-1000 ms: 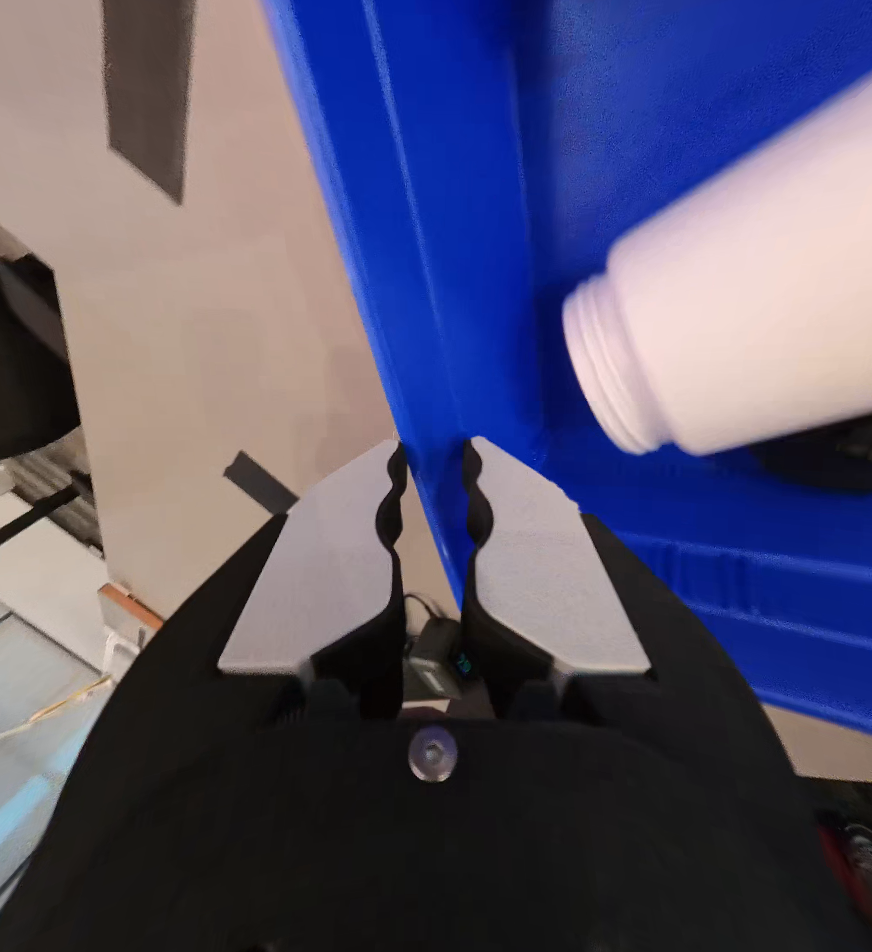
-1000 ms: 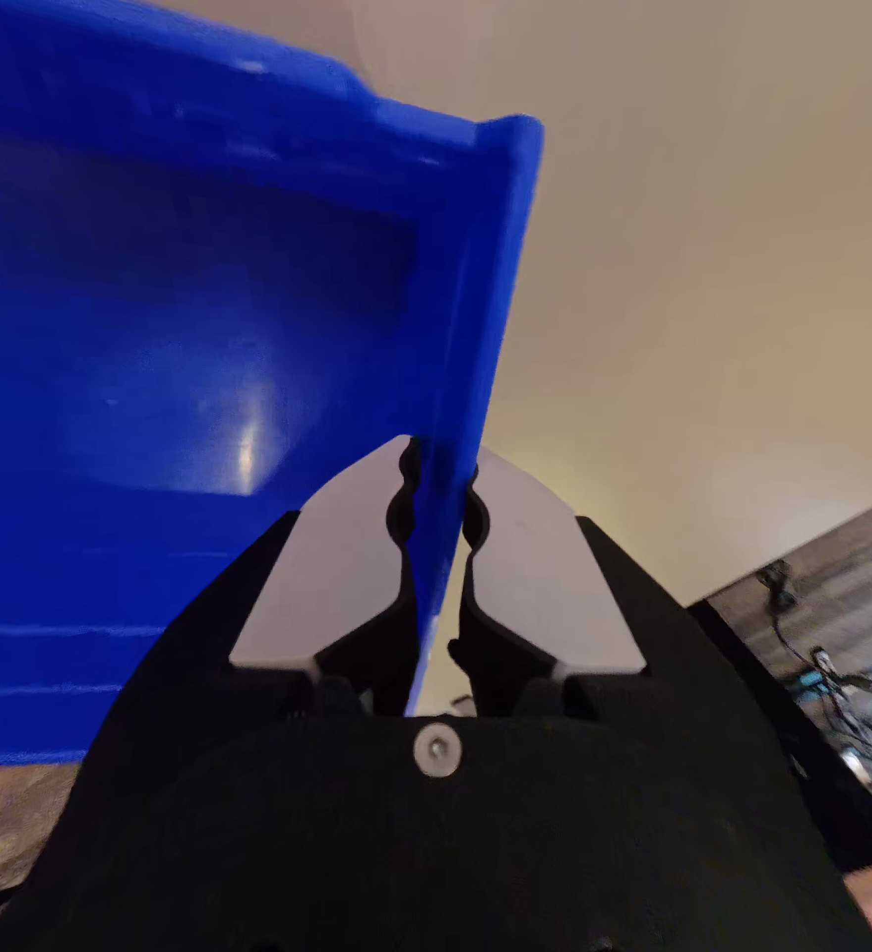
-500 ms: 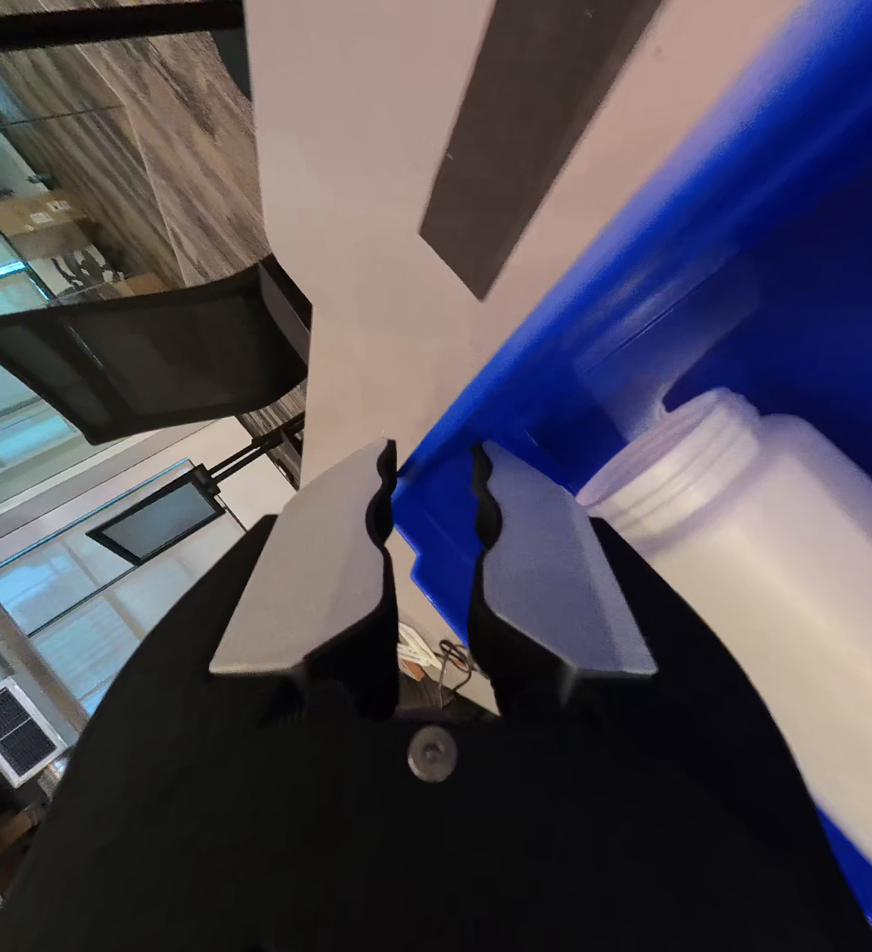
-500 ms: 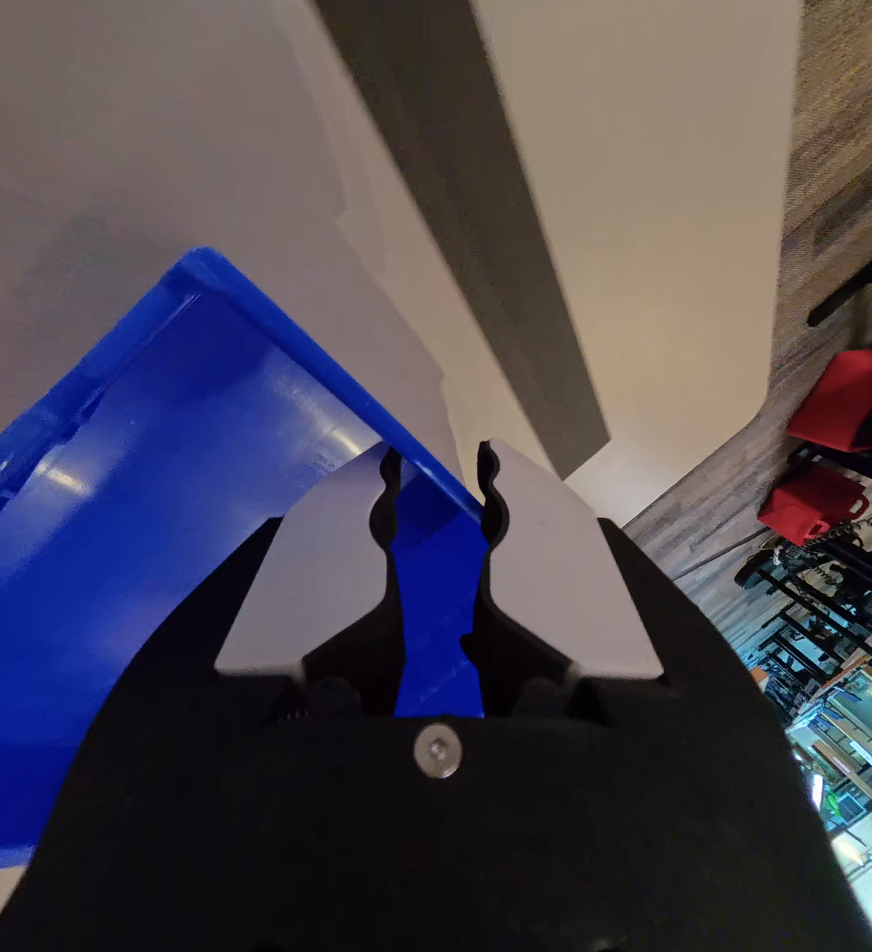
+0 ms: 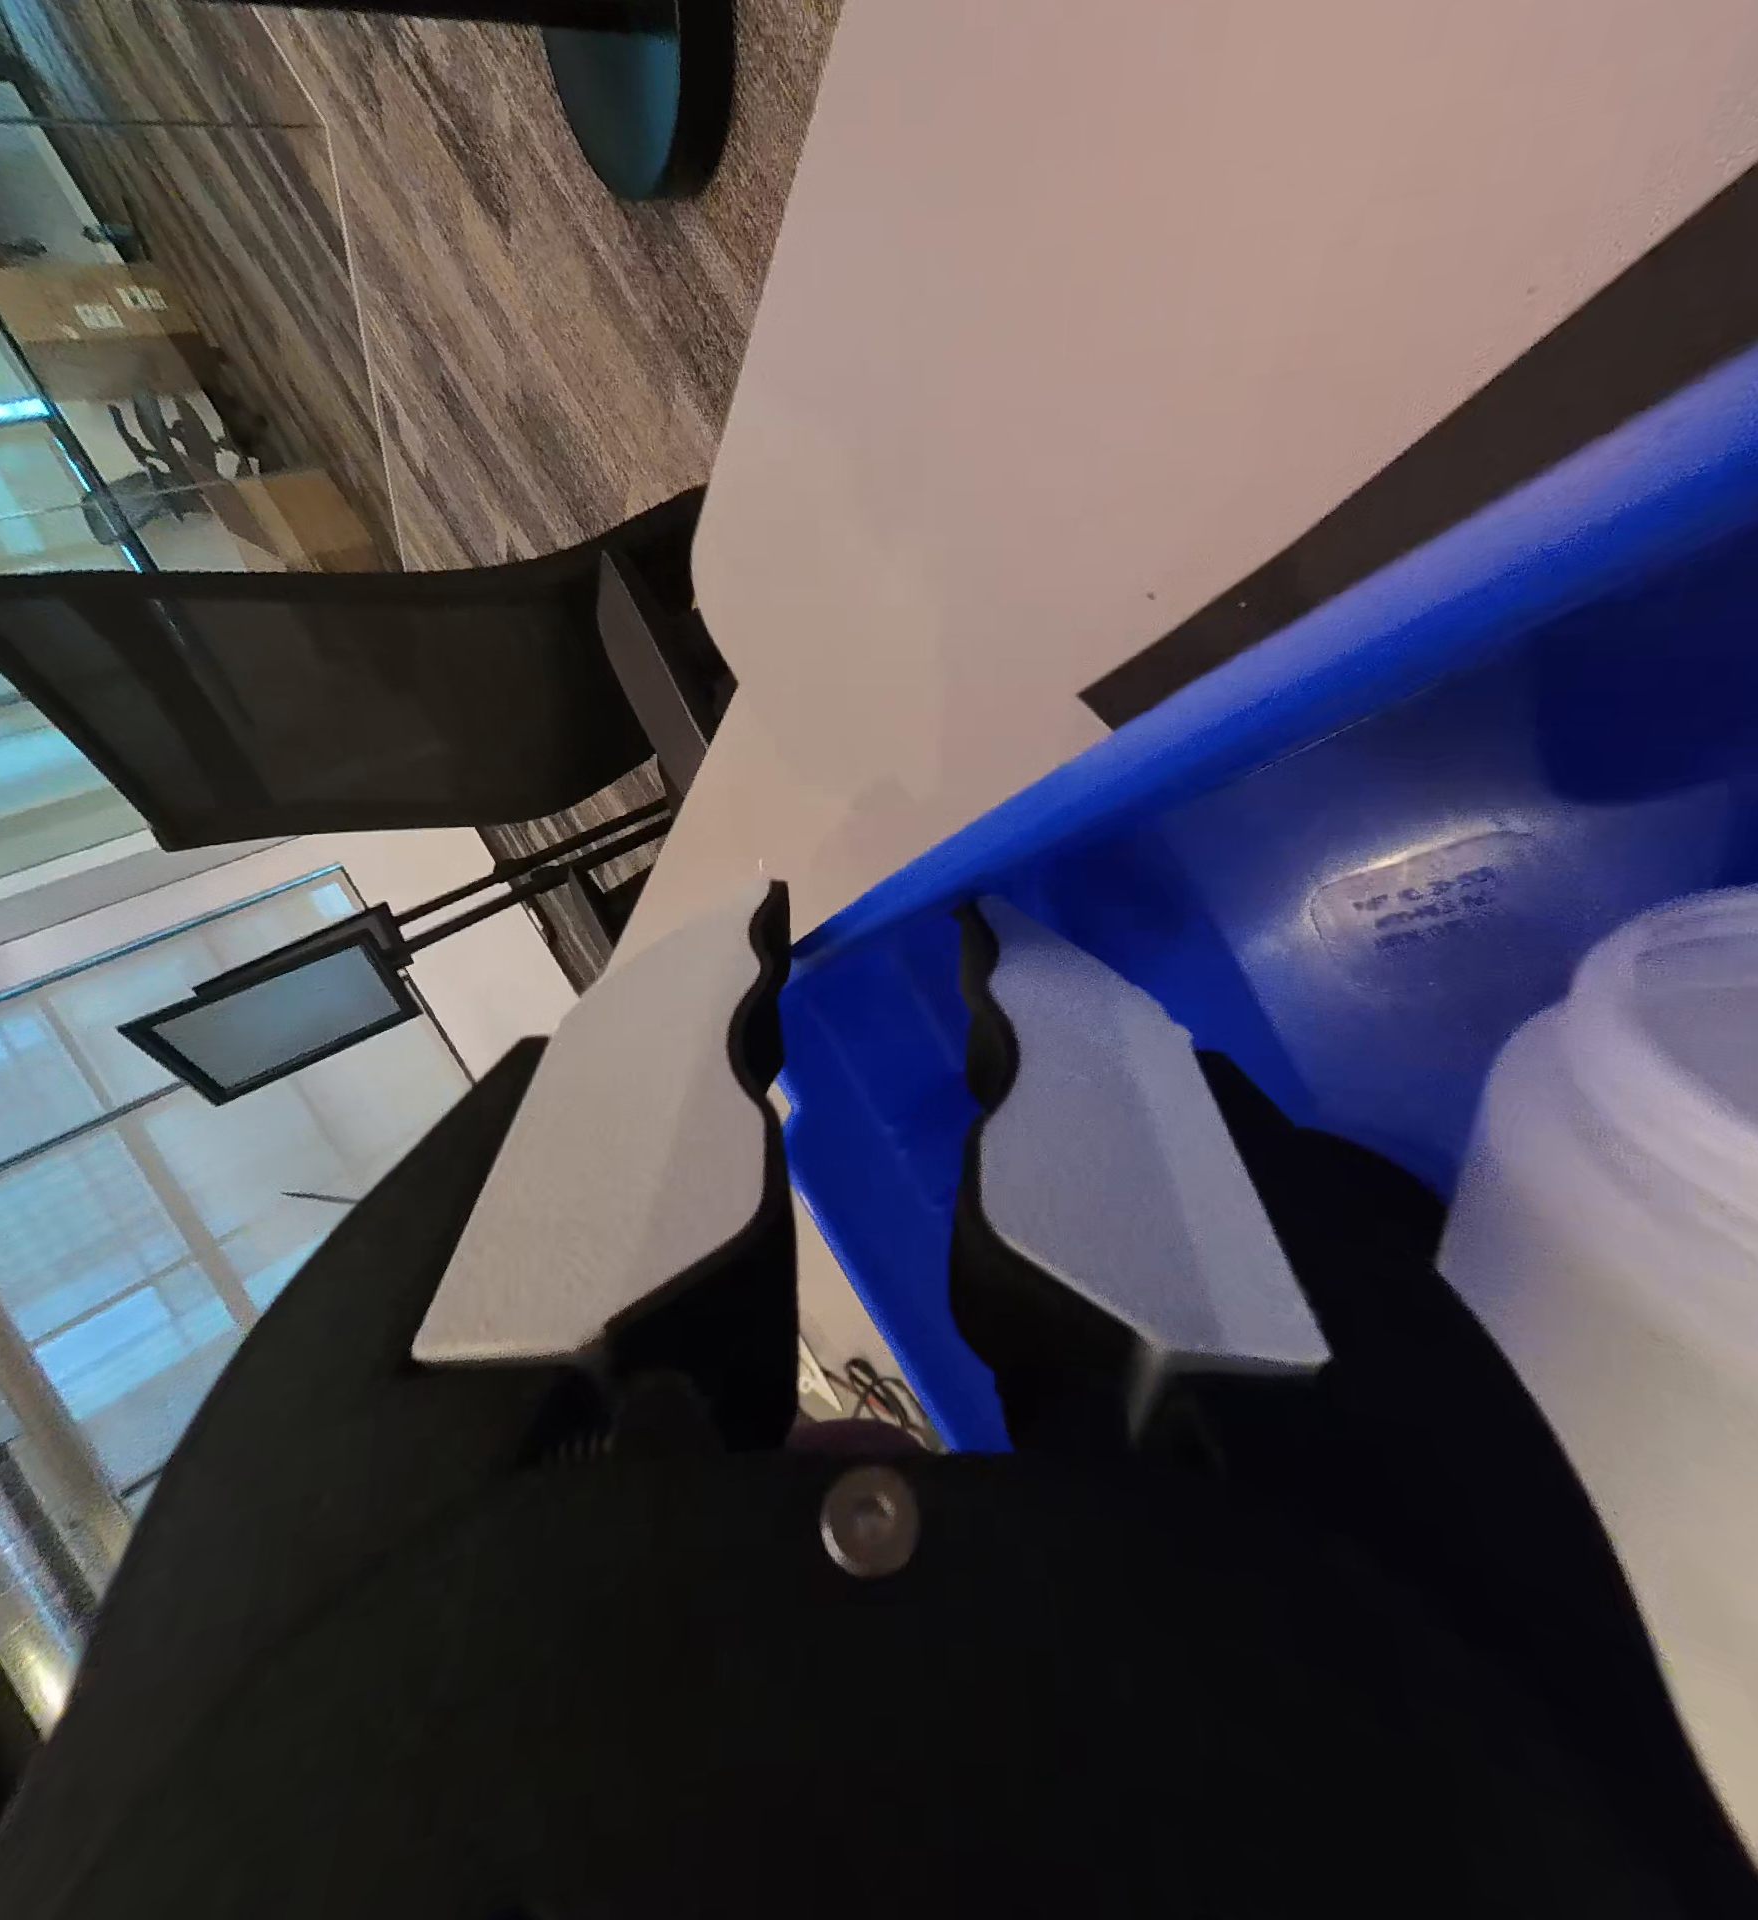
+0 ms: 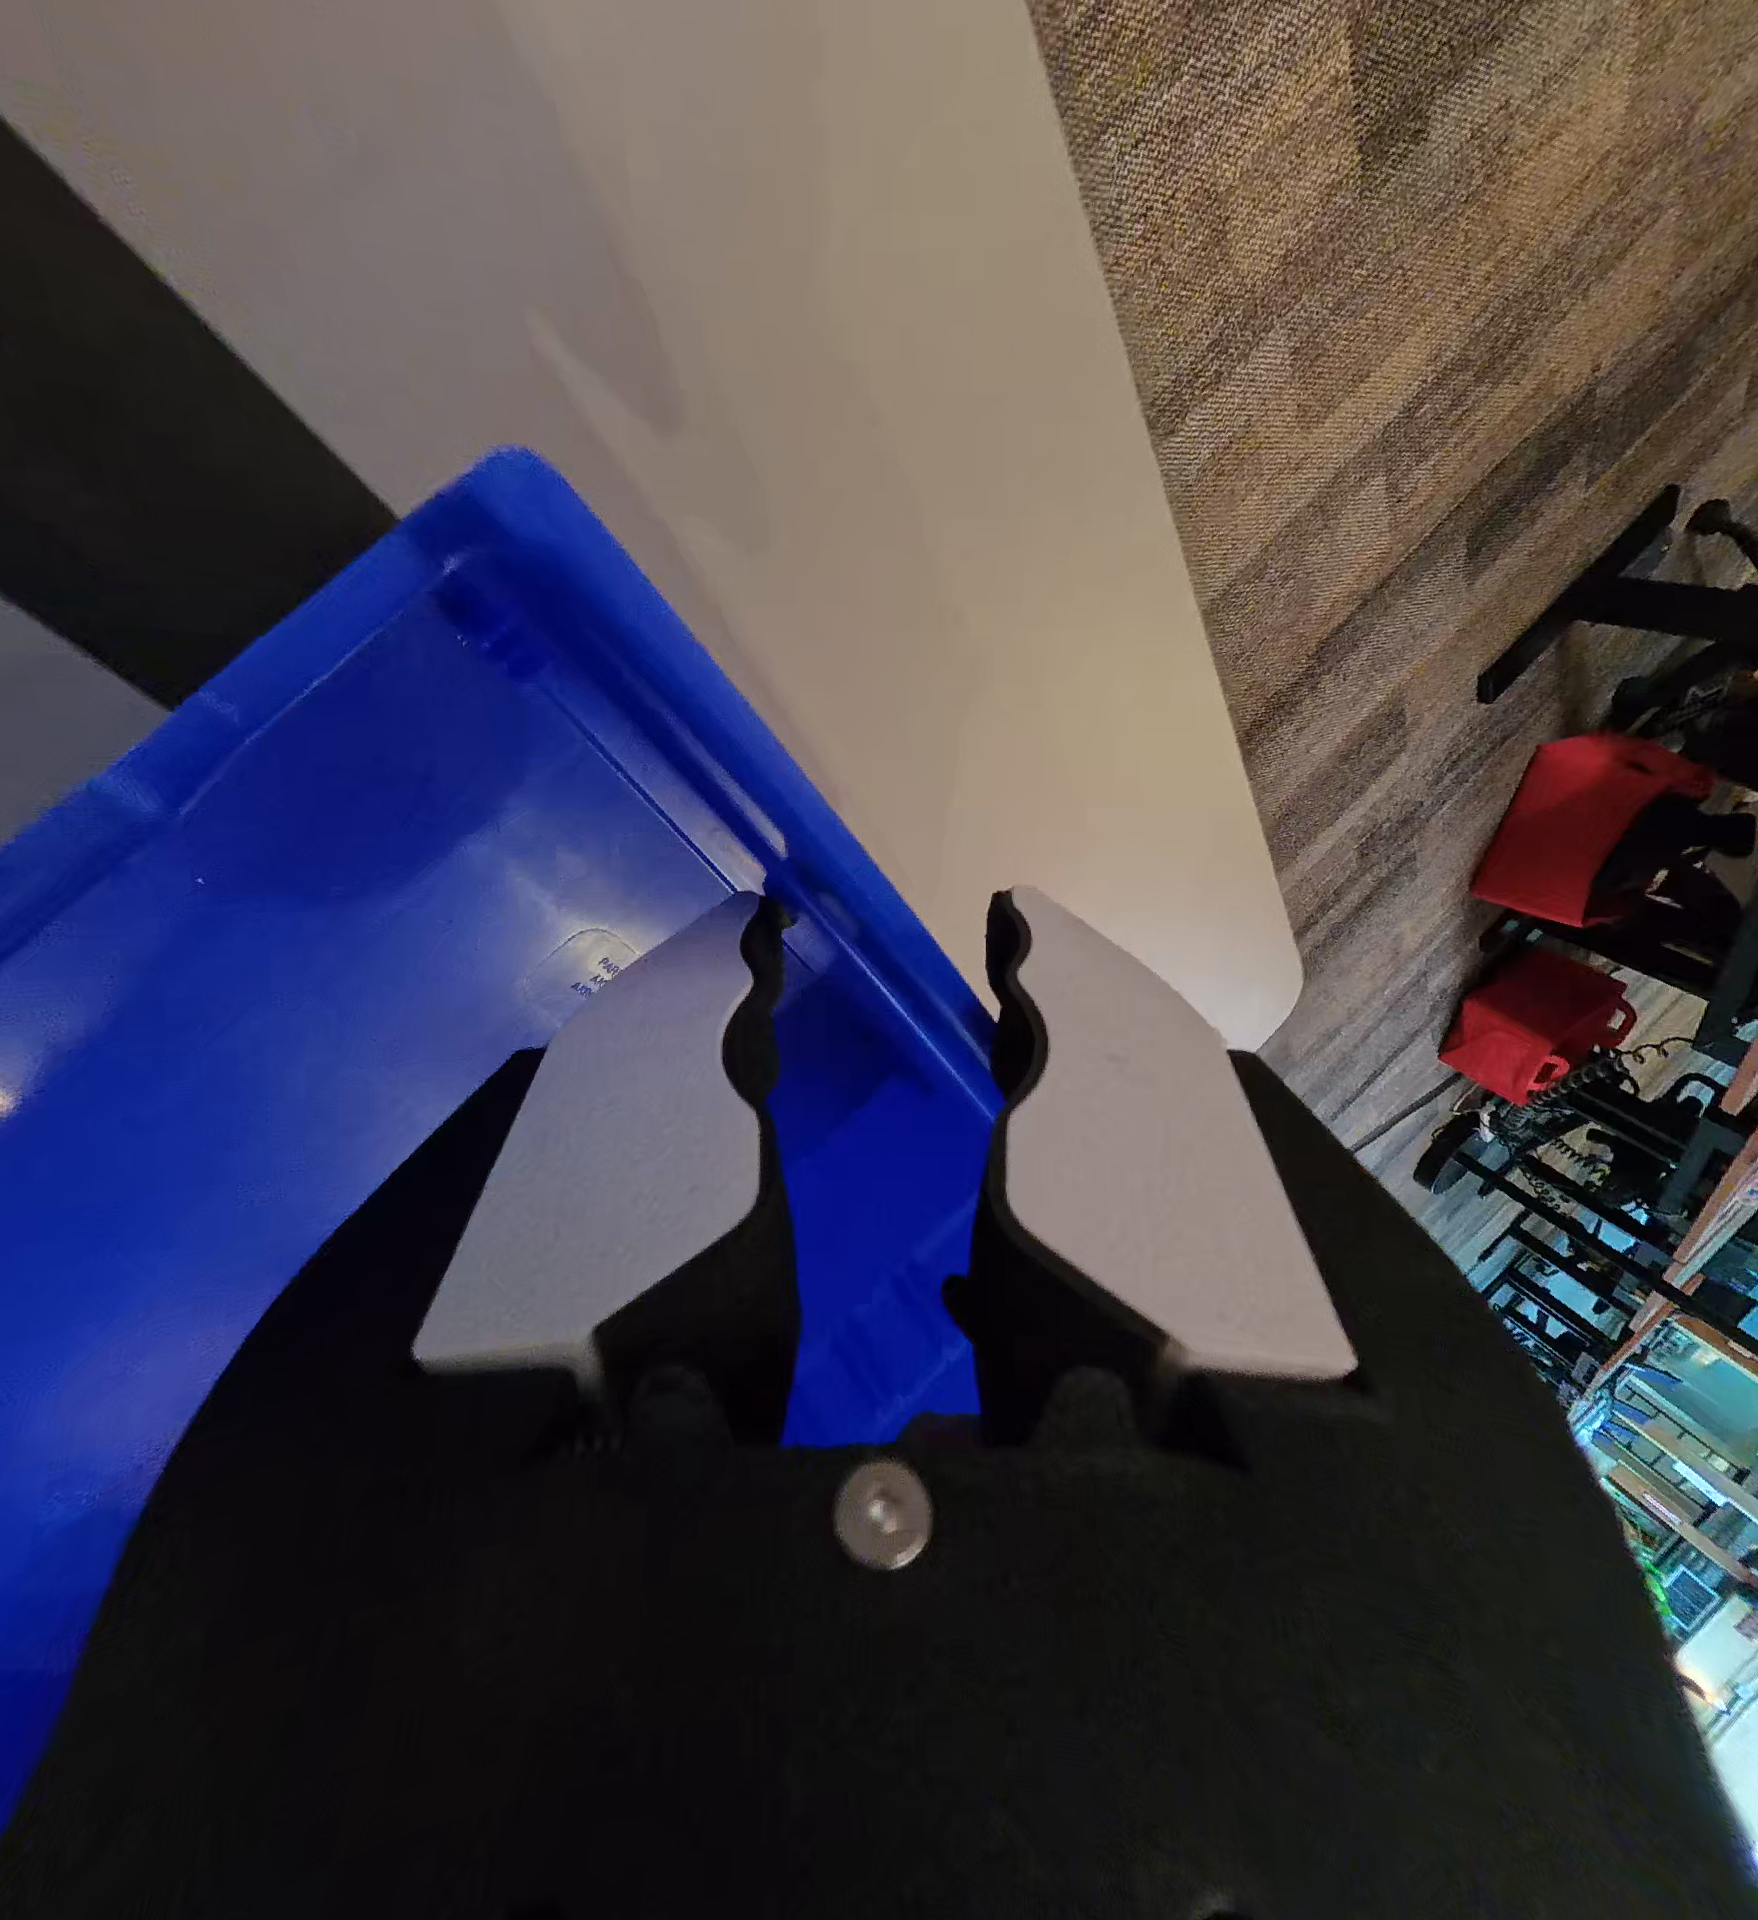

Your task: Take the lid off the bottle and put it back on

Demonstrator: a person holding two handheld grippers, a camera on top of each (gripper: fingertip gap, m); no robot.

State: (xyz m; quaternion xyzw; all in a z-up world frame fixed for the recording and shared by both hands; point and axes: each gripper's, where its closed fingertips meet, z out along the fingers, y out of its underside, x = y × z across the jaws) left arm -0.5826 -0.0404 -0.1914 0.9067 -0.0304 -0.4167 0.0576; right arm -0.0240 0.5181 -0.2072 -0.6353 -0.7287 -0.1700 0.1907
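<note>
**Bottle uncapped in bin; lid not located**

Inside the blue bin (image 5: 1218, 935), at the right edge of the left wrist view, stands the white bottle (image 5: 1633, 1299). Its threaded neck is bare and the mouth is open, so the lid is off. No lid appears in either view; its location cannot be determined from these pictures.

Left tongs (image 5: 870, 920): set at a narrow gap, straddling the near wall of the bin close to a corner. One finger lies outside the wall, the other inside. Whether the pads actually press the wall cannot be told; a sliver of space shows on both sides. The bottle sits just beside the inner finger, not between the fingers.

Right tongs (image 6: 880, 914): parted somewhat wider, positioned over the opposite rim of the bin, with the wall running up between the fingers. No contact with the pads is visible. The bin interior seen from this side shows no bottle and no lid.

The bin rests on a pale counter (image 5: 1114, 312) crossed by a dark strip (image 6: 75, 416). Beyond the counter edge are carpeted floor (image 6: 1477, 312), a black office chair (image 5: 314, 696) and red bags (image 6: 1581, 831).

Status, as judged: removal step appears complete. Remaining: locate the lid, seat it on the neck, and screw it down. Neither tongs holds bottle or lid at present.
</note>
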